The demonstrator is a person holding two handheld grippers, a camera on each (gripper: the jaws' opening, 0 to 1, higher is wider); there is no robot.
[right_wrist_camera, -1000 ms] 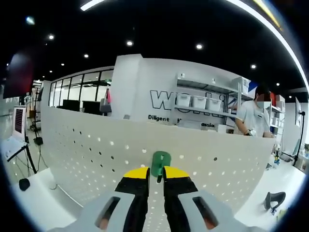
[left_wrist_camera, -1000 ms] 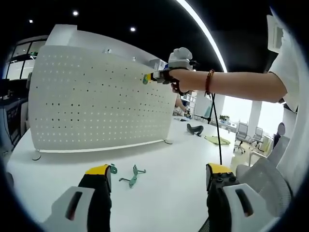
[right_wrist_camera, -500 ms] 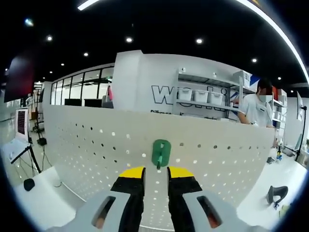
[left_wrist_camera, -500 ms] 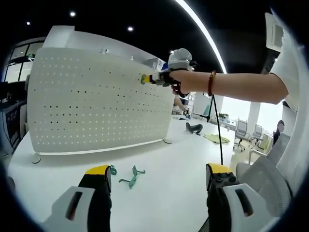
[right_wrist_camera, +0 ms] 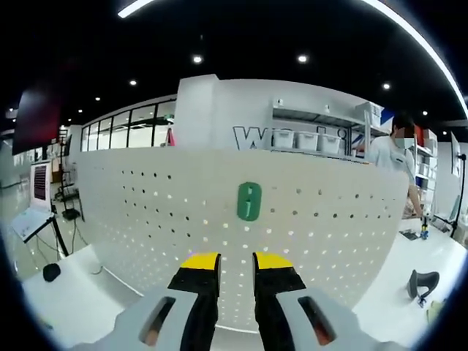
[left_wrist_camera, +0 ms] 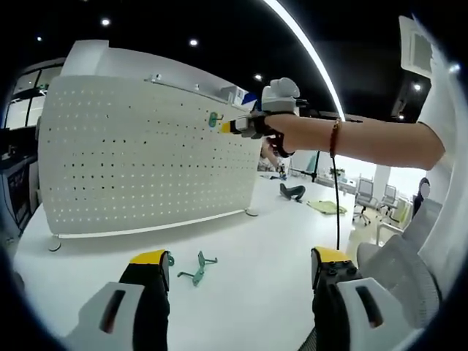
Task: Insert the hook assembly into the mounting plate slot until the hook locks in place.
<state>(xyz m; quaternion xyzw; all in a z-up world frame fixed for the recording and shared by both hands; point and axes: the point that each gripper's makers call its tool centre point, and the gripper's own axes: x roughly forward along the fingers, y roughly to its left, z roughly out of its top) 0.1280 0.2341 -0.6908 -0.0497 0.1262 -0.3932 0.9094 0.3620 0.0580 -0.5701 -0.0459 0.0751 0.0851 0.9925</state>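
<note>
Green hook sat on the pegboard near its top edge. Right gripper hung just short, jaws slightly apart, holding nothing. Left gripper wide apart over table, spare hook near.

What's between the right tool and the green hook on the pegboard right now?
Nothing but air. In the right gripper view the right tool sits back from the green hook, which hangs on the pegboard; the left gripper view shows the same gap.

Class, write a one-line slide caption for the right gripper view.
Green plastic hook sits on the white perforated mounting plate, the right gripper open below it.
</note>
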